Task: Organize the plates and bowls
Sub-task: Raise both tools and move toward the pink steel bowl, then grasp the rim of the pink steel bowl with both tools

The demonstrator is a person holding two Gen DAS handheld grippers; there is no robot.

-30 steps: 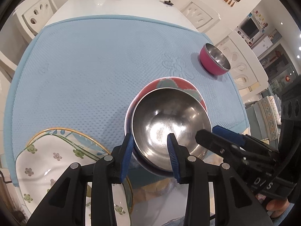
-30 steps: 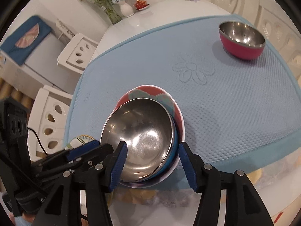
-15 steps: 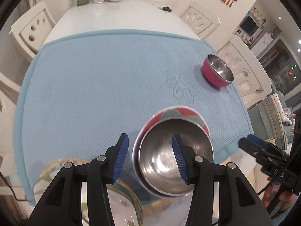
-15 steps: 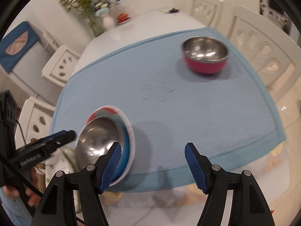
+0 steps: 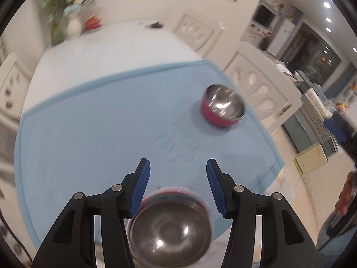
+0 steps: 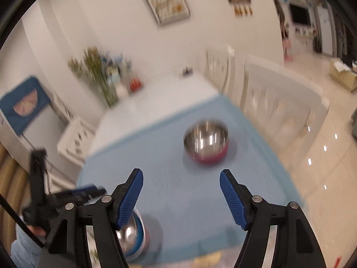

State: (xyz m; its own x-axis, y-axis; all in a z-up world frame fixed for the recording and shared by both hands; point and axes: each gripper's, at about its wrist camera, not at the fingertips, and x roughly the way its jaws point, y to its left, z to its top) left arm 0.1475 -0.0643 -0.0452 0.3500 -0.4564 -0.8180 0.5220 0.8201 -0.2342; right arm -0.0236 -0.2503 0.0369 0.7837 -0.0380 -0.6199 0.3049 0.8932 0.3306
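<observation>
Gaping wide and empty, left claw (image 5: 178, 179) and right claw (image 6: 181, 189) seemingly hover above the blurred mat (image 5: 100, 122).

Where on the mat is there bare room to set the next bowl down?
Bare blue mat stretches left of the pink bowl and beyond the stacked steel bowl. The white table past the mat is bare up to the vase. Crowded: near edge, around the stack.

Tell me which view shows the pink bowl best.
The left wrist view: the pink bowl is only slightly blurred, with its steel inside and pink wall visible on the blue mat. The right wrist view smears it with motion blur.
</observation>
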